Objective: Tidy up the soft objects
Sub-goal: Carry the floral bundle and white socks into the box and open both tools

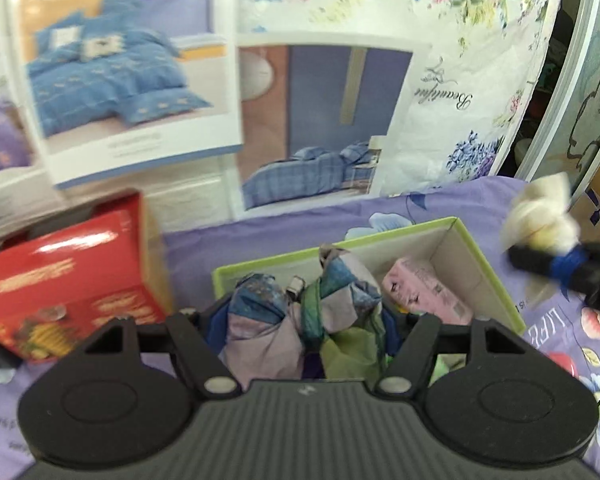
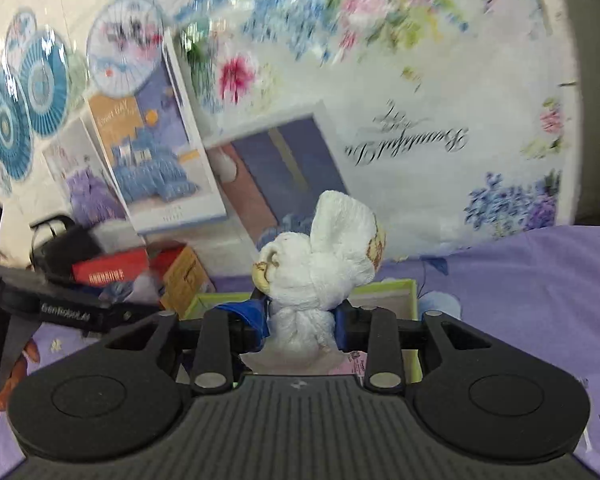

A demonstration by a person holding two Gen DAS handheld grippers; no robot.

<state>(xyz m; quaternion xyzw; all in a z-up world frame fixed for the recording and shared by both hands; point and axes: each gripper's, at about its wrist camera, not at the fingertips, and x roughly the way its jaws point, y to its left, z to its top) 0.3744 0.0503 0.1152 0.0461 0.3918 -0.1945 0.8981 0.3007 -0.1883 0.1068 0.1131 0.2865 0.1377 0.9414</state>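
The left gripper [image 1: 304, 320] is gripping a knotted patchwork bundle of blue, lilac and green cloth [image 1: 300, 320] above the green-rimmed open cardboard box [image 1: 480, 256]. The right gripper [image 2: 302, 320] is pinching a knotted white towel bundle [image 2: 324, 264] between its blue-taped fingers [image 2: 256, 320]. A pink packet [image 1: 424, 292] is lying in the box.

Bright, even, diffuse light throughout; no hard shadows. White glare streaks on the glossy top of the red box [image 1: 66, 268] and on the plastic-wrapped floral bedding [image 2: 380, 40]. Heavy motion blur across both backgrounds, strongest along the upper part of the right wrist view; printed script smeared. Gripper bodies at the bottom sharp. Strong fisheye bending at the edges, straight lines curved, dark vignetted corners. Bundles near the lens slightly soft.
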